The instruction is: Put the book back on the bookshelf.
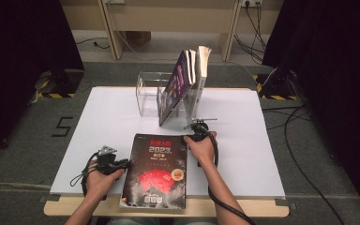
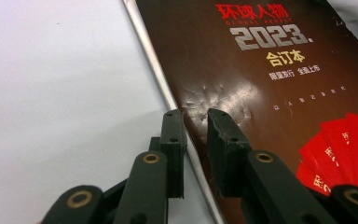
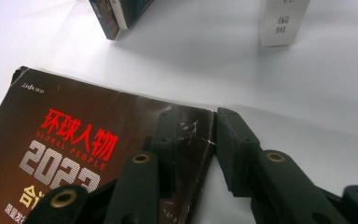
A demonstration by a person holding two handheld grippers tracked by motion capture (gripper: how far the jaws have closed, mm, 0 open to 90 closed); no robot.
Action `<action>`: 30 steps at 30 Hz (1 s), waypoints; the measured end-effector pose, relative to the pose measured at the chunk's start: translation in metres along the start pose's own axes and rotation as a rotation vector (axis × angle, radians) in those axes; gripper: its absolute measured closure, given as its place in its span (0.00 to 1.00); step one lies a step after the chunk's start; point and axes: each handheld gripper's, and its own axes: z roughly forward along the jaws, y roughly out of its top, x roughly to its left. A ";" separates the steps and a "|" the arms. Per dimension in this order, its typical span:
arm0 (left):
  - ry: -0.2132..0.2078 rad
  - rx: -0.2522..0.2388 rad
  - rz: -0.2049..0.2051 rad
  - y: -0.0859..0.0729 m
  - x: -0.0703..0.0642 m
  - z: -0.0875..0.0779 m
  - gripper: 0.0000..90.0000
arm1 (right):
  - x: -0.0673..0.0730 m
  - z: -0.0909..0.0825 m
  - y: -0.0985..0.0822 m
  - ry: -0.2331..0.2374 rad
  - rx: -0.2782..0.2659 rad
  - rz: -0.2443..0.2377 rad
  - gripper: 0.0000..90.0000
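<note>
In the high view, a dark book [image 1: 155, 169] is seen lying flat on the white board [image 1: 98, 122], at about 6 o'clock of it, its near end reaching past the board's edge. The left gripper [image 1: 122, 164] is held at the book's 9 o'clock edge, and the right gripper [image 1: 191, 137] at its 1 o'clock corner. At 12 o'clock, a clear stand [image 1: 151, 93] is seen with leaning books [image 1: 185, 79] propped against it.

In the left gripper view, the book [image 2: 270, 93] is shown with red and silver lettering on its cover. The jaws are set narrow and astride the book's long edge, one over the dented cover and one on the board [image 2: 60, 93] side; whether the pads press on it cannot be told.

In the right gripper view, the jaws are seen narrowed at the cover's scuffed corner [image 3: 198, 126], one jaw over the book [image 3: 74, 135] and one beyond its edge above the board [image 3: 307, 93]; a firm grip cannot be told. Two book spines [image 3: 116, 16] and a pale one [image 3: 282, 23] stand at 12 o'clock.
</note>
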 end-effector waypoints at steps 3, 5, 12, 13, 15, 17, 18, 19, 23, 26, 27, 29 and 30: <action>0.002 -0.002 0.003 0.000 0.000 0.000 0.84 | -0.001 -0.001 0.001 0.001 0.015 -0.007 0.81; 0.002 -0.002 0.004 0.000 0.000 0.000 0.84 | -0.002 -0.001 0.002 0.012 0.021 0.000 0.81; 0.005 -0.006 0.005 -0.001 -0.001 0.000 0.84 | -0.003 0.002 0.007 0.028 0.024 -0.002 0.73; 0.004 -0.006 0.004 -0.001 -0.001 0.000 0.84 | -0.003 0.002 0.007 0.028 0.021 0.005 0.73; 0.005 -0.004 0.007 -0.001 0.000 0.000 0.84 | -0.004 0.003 0.007 0.031 0.016 0.006 0.73; 0.006 -0.005 0.008 -0.001 -0.001 0.000 0.84 | -0.003 0.003 0.006 0.026 0.014 0.006 0.73; 0.006 -0.005 0.008 -0.001 -0.001 0.000 0.84 | -0.003 0.003 0.006 0.027 0.011 0.001 0.73; 0.006 -0.005 0.006 -0.001 -0.001 0.000 0.84 | -0.002 0.003 0.006 0.024 0.012 0.007 0.73; 0.005 -0.004 0.004 -0.001 -0.001 0.000 0.84 | -0.001 0.003 0.003 0.008 0.002 -0.010 0.77; 0.006 -0.004 0.004 -0.001 -0.001 0.000 0.85 | -0.003 0.002 0.003 0.008 -0.004 -0.011 0.81; 0.006 -0.003 0.005 0.000 -0.001 0.000 0.85 | -0.004 0.003 0.002 0.010 -0.006 -0.001 0.83; 0.009 -0.002 0.007 0.000 -0.002 0.000 0.85 | -0.004 0.002 0.003 0.005 -0.001 0.008 0.86; 0.010 -0.002 0.011 0.000 -0.002 0.000 0.85 | -0.004 0.002 0.004 0.001 0.002 0.006 0.88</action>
